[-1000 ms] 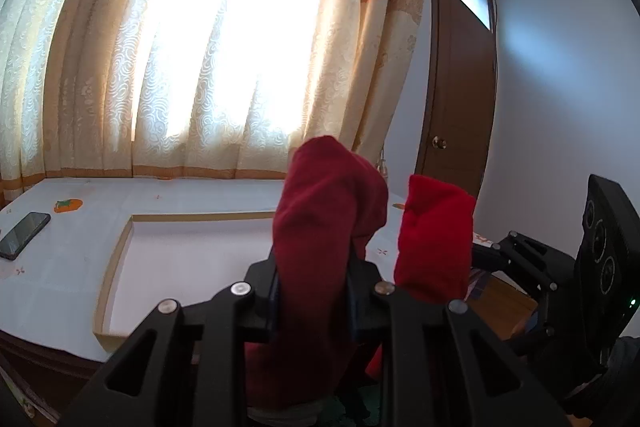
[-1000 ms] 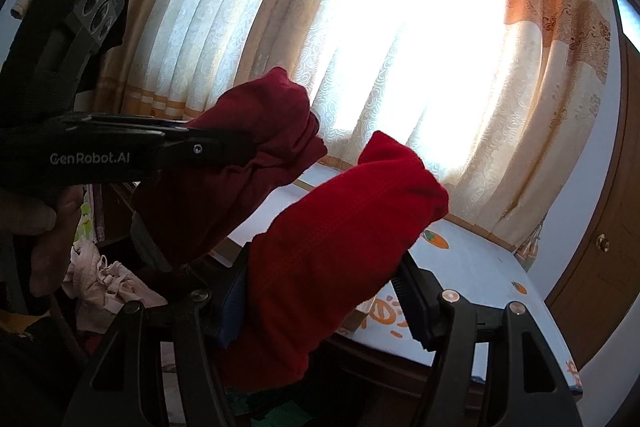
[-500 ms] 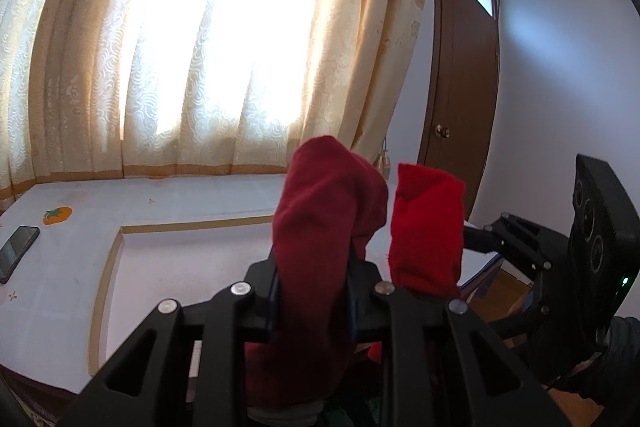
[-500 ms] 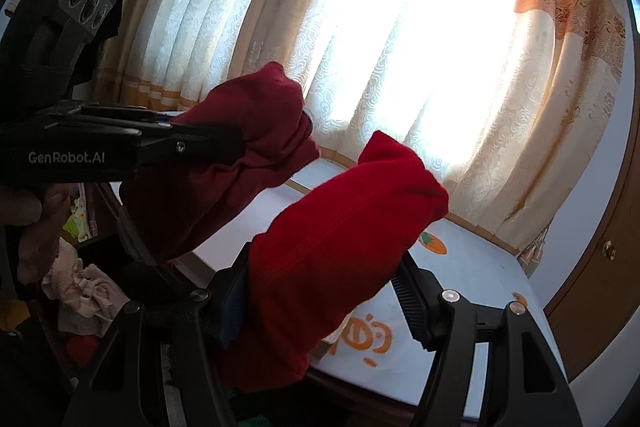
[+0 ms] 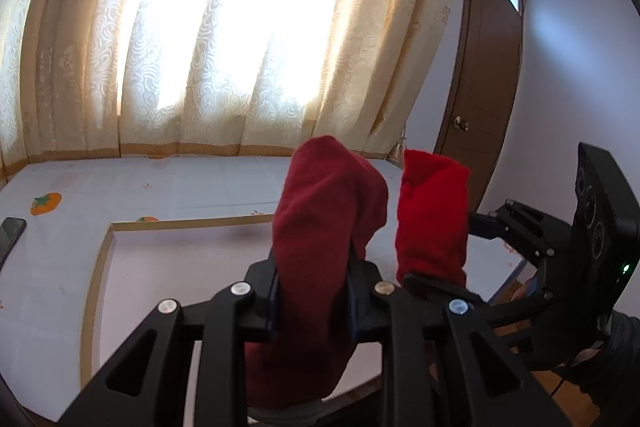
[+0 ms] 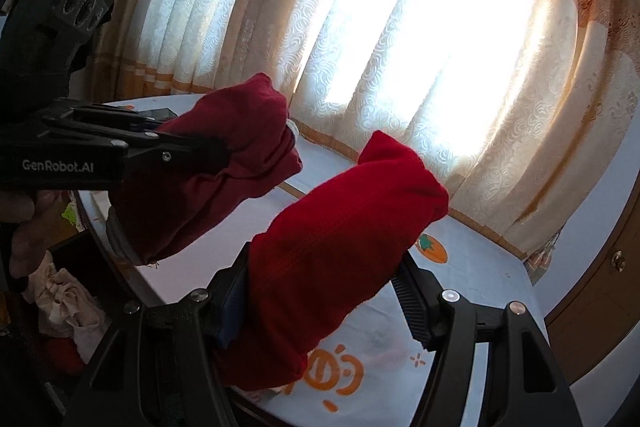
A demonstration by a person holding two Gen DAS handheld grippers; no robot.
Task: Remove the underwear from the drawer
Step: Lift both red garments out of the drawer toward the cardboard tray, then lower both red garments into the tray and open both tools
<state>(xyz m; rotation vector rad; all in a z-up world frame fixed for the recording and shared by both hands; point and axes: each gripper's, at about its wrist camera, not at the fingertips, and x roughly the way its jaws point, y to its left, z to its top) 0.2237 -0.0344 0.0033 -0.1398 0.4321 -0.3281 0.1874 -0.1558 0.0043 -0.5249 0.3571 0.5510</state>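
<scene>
Red underwear (image 5: 320, 227) bunched between both pinching claws: left (image 5: 312, 291), right (image 6: 320, 291).

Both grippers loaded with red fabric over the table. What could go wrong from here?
1. The left gripper and right gripper each pinch part of the red underwear; pulling apart could stretch it or slip a grip.
2. Hanging fabric may drag on the table.
</scene>
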